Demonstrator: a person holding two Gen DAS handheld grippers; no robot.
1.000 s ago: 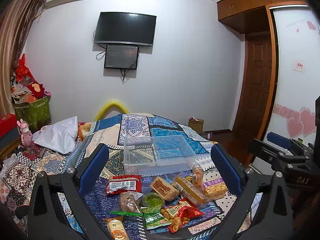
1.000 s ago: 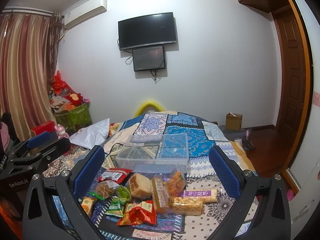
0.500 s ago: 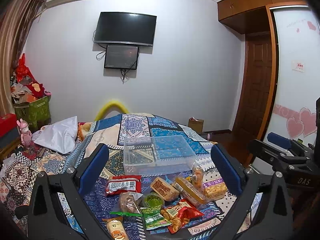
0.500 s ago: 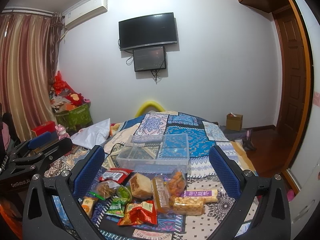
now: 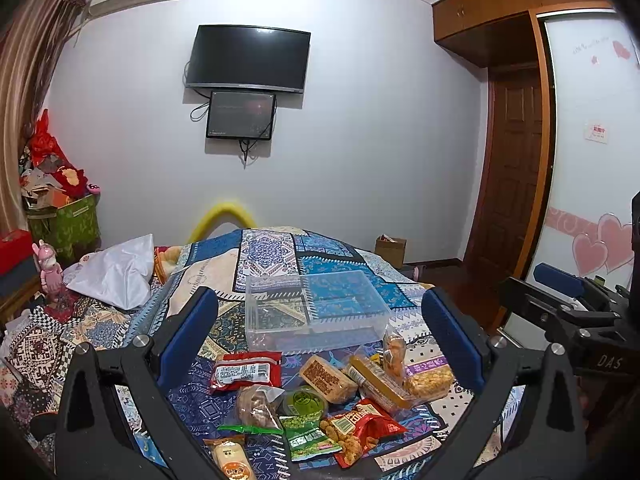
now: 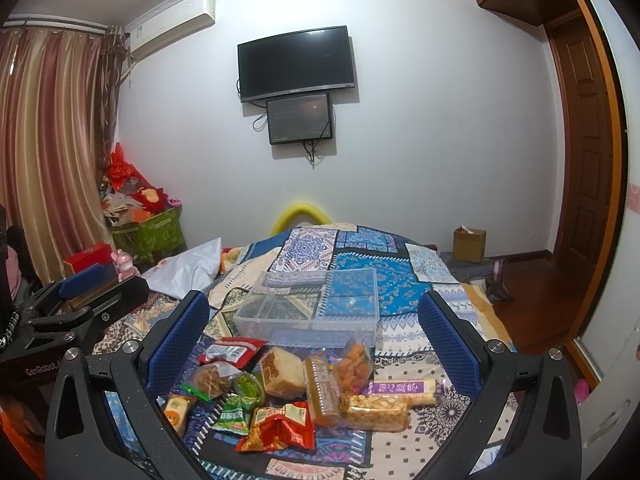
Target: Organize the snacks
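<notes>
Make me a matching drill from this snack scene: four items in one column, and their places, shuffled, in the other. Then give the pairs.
Items
1. clear plastic box
2. red barcode packet
3. purple-labelled puffed rice bar
4. orange-faced wrapped cake

Places
A. right edge of the snack pile
B. nearest the camera, at the pile's left front
C. behind the pile, with no snacks inside
D. just in front of the box, at its left corner

Pairs: 1-C, 2-D, 3-A, 4-B
</notes>
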